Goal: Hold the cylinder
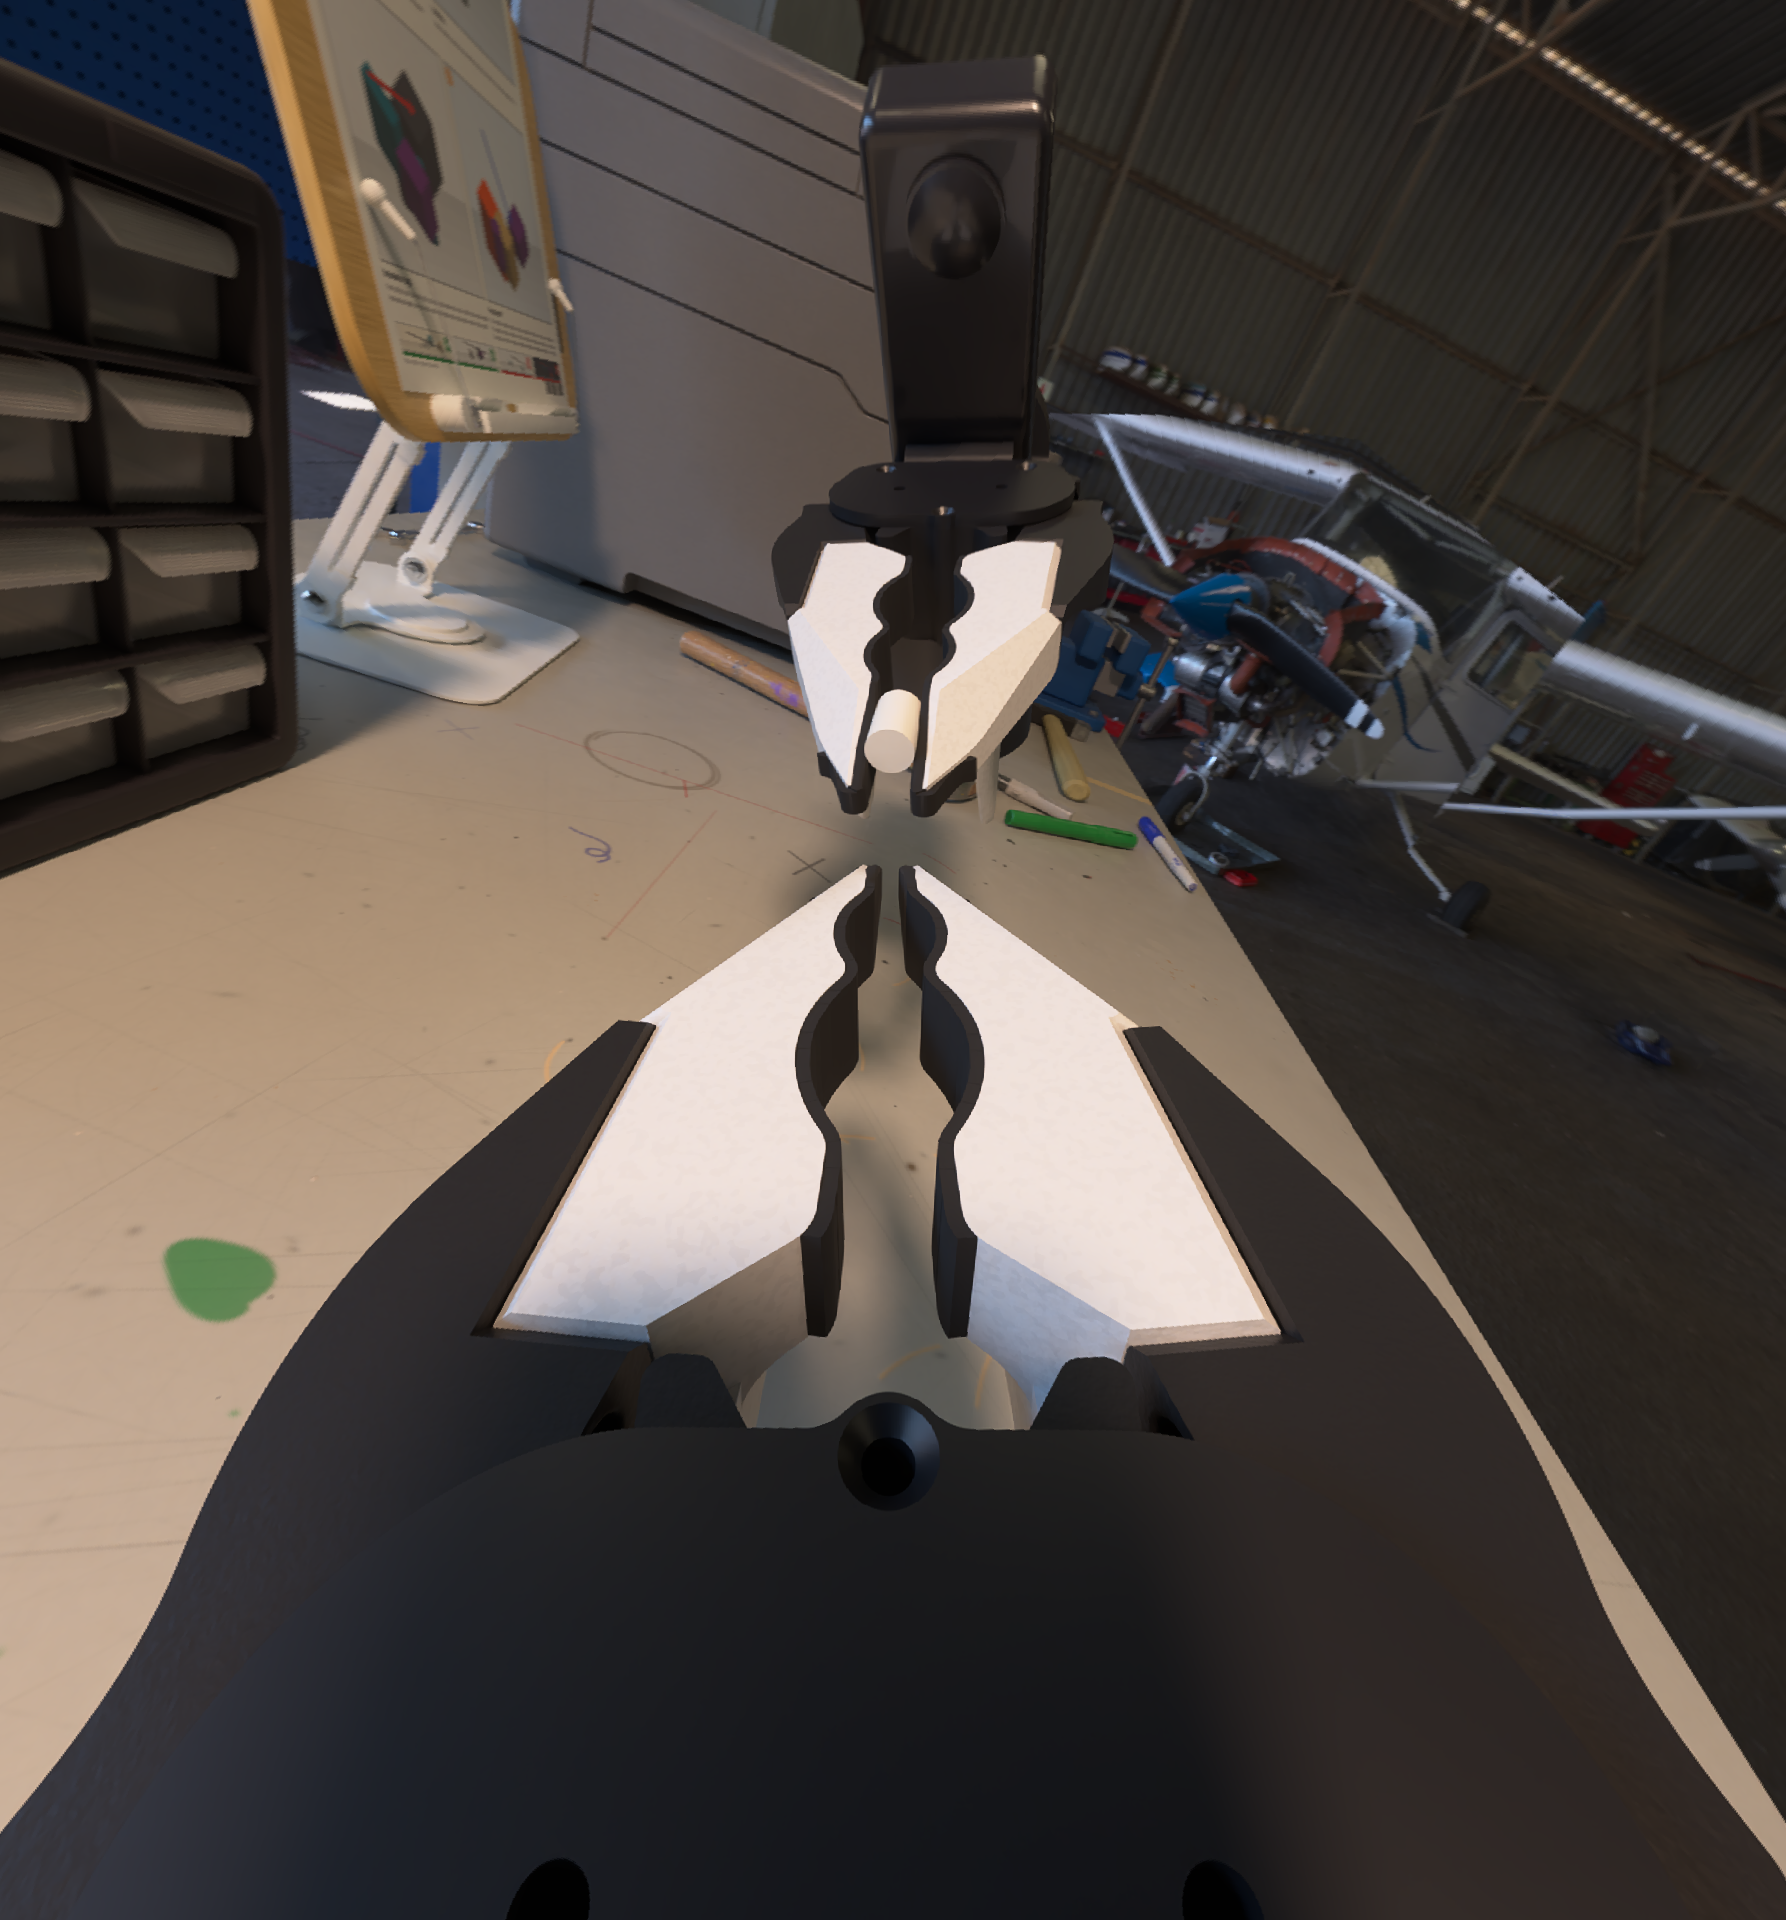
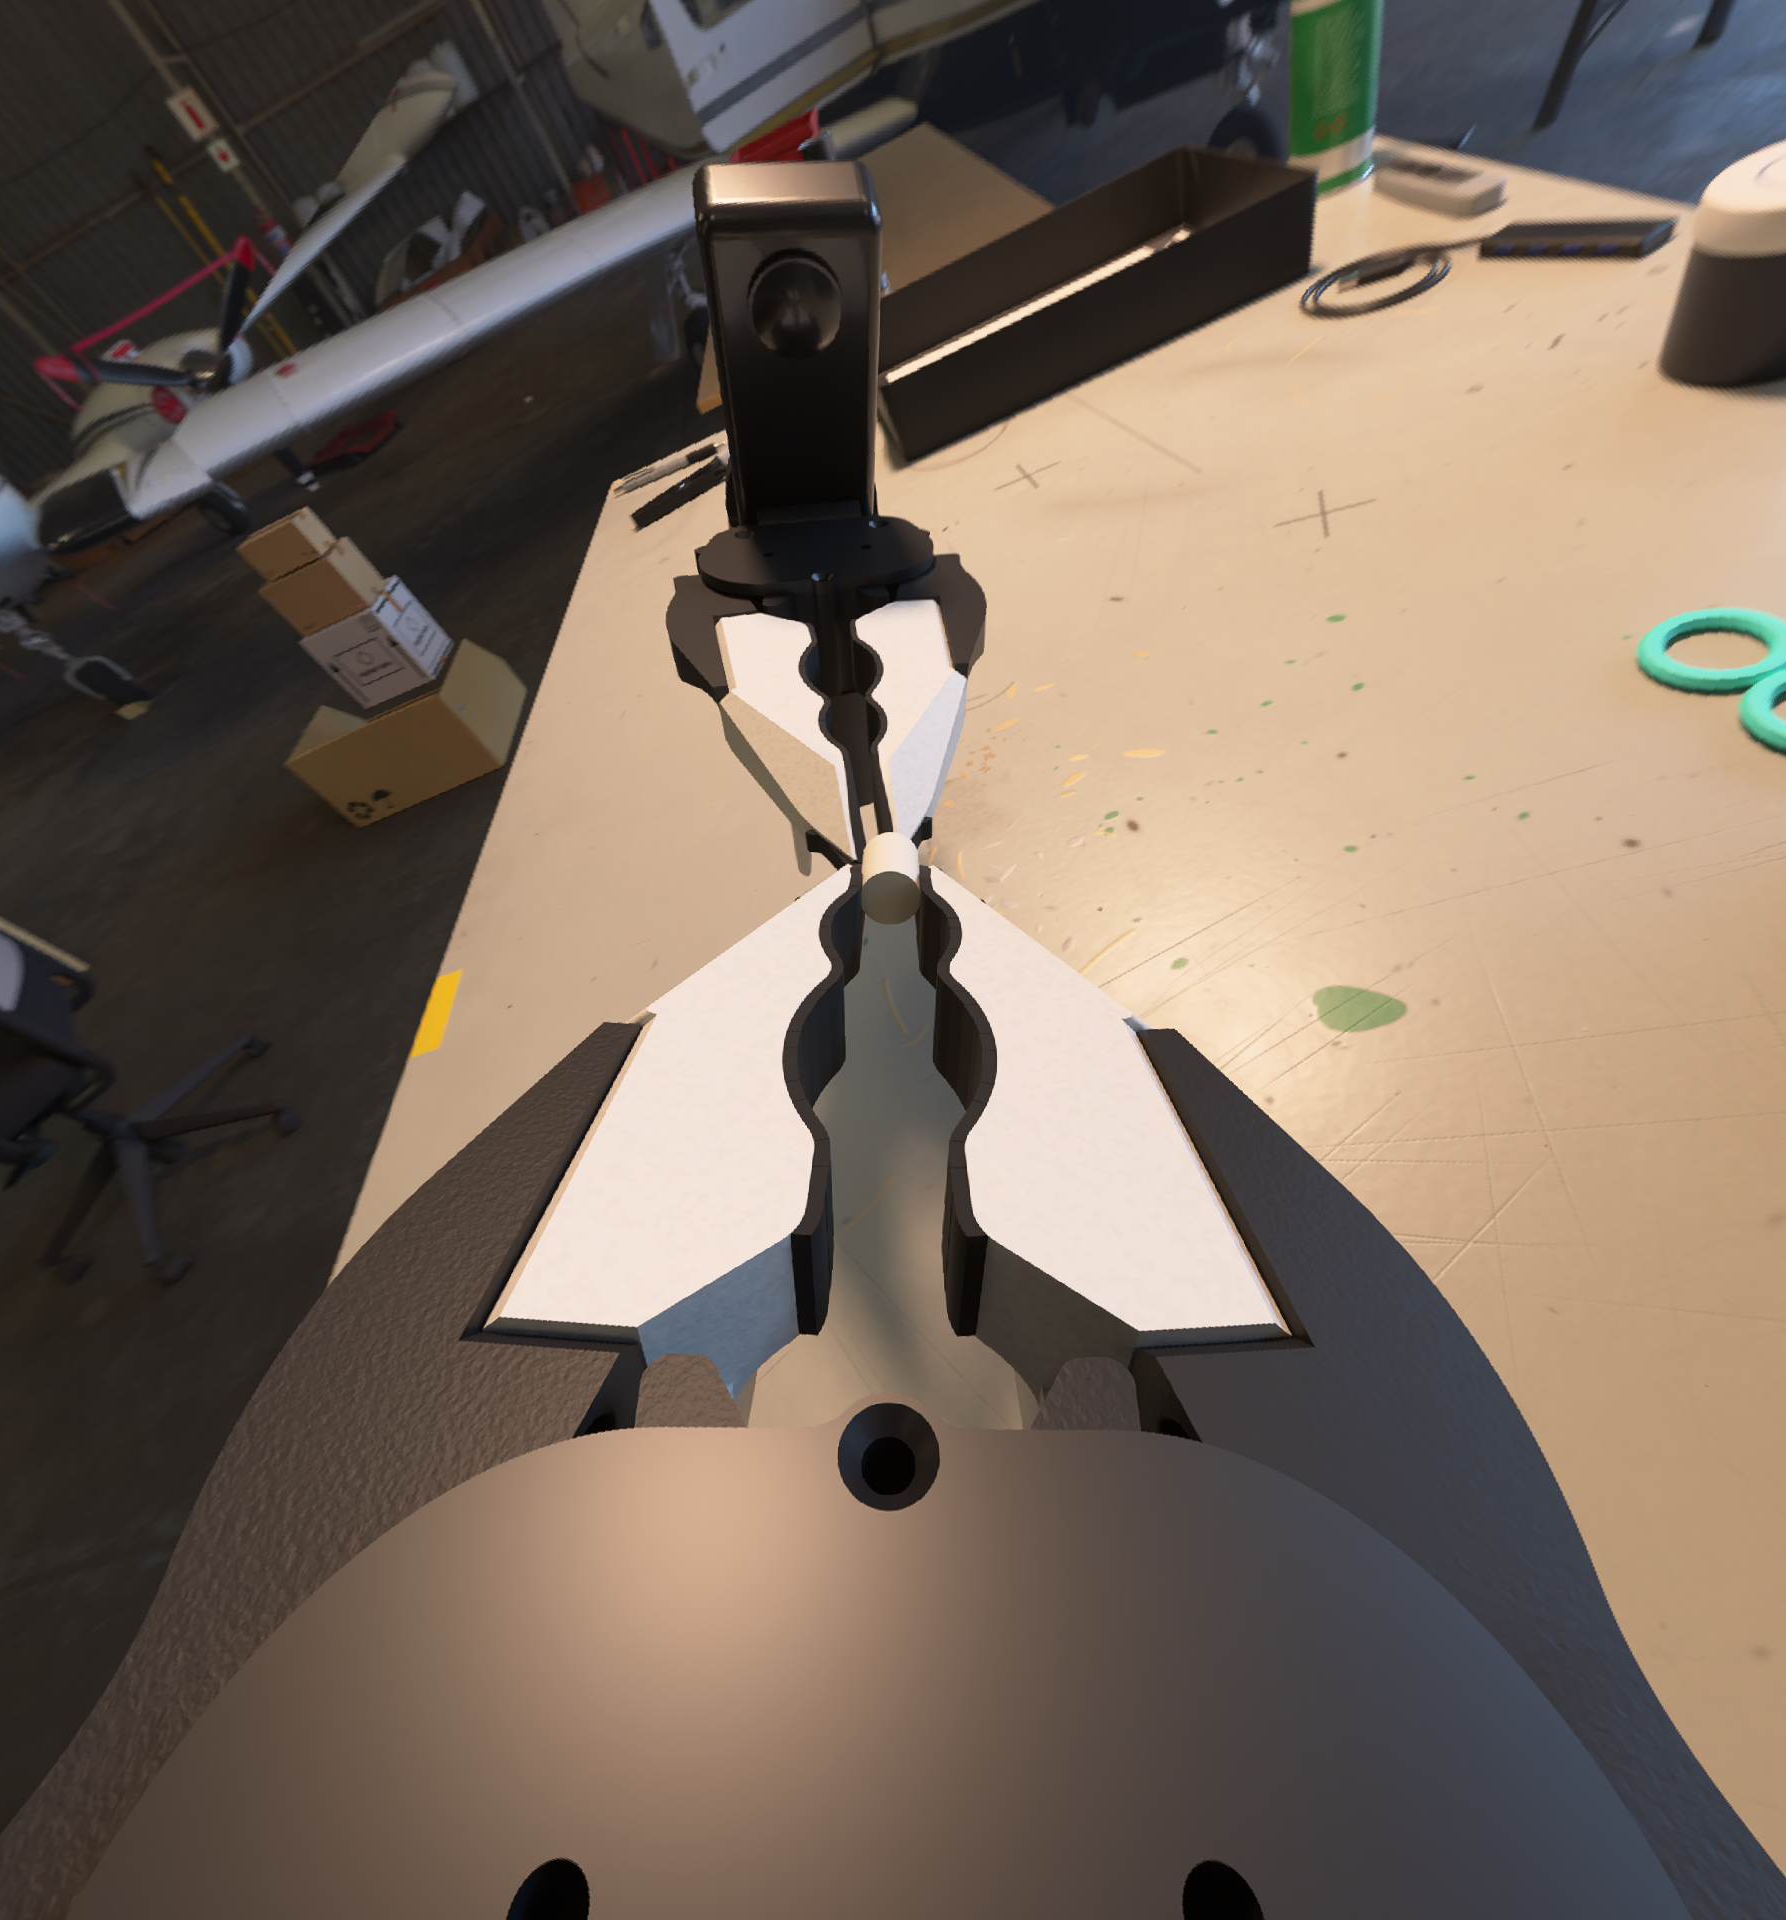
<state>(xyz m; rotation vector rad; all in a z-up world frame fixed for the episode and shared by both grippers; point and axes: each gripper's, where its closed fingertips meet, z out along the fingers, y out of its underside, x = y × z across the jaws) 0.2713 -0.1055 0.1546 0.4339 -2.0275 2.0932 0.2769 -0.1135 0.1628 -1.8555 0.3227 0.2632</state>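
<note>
Cylinder: a short, stubby white cylinder (image 2: pixel 891 878) with a flat round end face and a smooth matte surface, plain and unmarked; in the left wrist view it (image 1: pixel 891 729) shows end-on and slightly tilted.
Cylinder position: up off the counter (image 2: pixel 1388 1091), pinched near the tips of the right gripper (image 2: pixel 889 883), between the two grippers.
Right gripper: its white fingers (image 2: pixel 723 1091) with wavy black inner edges are clenched on the cylinder, which pokes out past both sides of the grip.
Left gripper: the left gripper (image 1: pixel 889 871) has its fingers (image 1: pixel 1055 1122) drawn nearly together with a thin gap, grasping nothing; its tips point at the right gripper, just short of the cylinder.
Facing: the two grippers stand tip to tip above the counter.
Counter: beige, scratched, with a green paint blot (image 1: pixel 216 1276) and a green marker (image 1: pixel 1071 829) farther off.
</note>
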